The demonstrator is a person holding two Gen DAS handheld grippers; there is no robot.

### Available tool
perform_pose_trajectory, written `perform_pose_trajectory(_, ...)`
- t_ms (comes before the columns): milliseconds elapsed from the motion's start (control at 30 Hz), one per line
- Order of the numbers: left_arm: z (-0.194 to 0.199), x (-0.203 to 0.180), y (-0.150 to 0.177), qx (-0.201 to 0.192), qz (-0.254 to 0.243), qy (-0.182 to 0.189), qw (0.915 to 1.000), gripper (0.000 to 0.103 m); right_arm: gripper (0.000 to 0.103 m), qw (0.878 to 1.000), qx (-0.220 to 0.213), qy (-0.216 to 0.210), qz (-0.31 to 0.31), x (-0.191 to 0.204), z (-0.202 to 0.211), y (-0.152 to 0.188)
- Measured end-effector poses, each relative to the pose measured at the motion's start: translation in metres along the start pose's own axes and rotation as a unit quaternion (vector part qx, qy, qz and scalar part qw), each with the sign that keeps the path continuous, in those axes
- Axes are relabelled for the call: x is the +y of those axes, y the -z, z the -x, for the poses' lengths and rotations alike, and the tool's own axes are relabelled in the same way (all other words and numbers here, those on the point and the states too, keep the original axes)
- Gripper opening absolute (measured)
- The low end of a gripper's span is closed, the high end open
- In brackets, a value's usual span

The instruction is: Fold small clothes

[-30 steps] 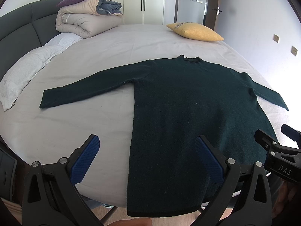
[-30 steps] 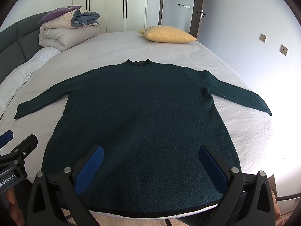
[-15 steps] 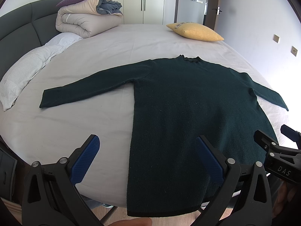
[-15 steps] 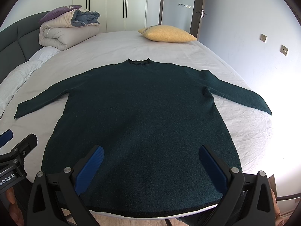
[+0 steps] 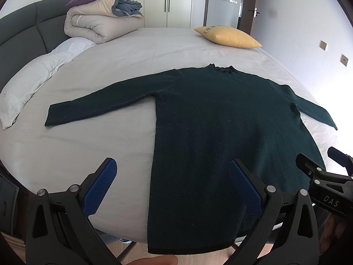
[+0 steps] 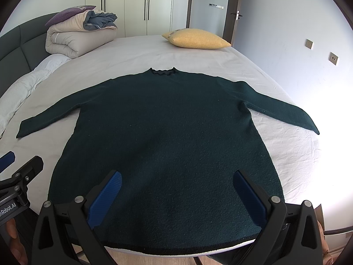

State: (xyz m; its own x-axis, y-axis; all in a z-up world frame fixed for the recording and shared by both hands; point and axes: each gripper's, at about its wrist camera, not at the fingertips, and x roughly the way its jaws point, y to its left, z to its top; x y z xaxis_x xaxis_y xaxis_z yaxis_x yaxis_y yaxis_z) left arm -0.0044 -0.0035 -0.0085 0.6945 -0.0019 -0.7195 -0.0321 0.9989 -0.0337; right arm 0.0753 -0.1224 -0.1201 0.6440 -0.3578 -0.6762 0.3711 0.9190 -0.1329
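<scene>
Your dark green sweater (image 6: 167,145) lies flat across the middle of the frame on the bed (image 6: 136,53).
Sleeves reach out to both edges, hem at the bottom; your left gripper (image 5: 172,187) and right gripper (image 6: 176,196) gape wide above it, gripping nothing.

Coarse, matt knit sweater (image 6: 167,132) lies on a smooth, lightly creased cloth bedsheet (image 6: 286,154).
</scene>
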Motion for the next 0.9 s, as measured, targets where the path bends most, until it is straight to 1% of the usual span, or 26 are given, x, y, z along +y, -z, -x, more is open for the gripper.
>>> perform_pose_trajectory(267, -0.003, -0.001, 0.003, 0.003, 0.000, 0.004, 1.0000, 0.103, 0.103, 1.000, 0.003, -0.001, 0.000, 0.003, -0.004, 0.010)
perform_pose_trajectory(700, -0.014, -0.001, -0.001, 0.017, -0.001, 0.012, 0.9998, 0.103, 0.103, 1.000, 0.017, -0.001, -0.006, -0.004, -0.007, 0.008)
perform_pose_trajectory(900, -0.023, -0.003, -0.004, 0.021, 0.002, 0.007, 0.9998, 0.103, 0.103, 1.000, 0.025, -0.001, -0.010, -0.007, -0.011, 0.008)
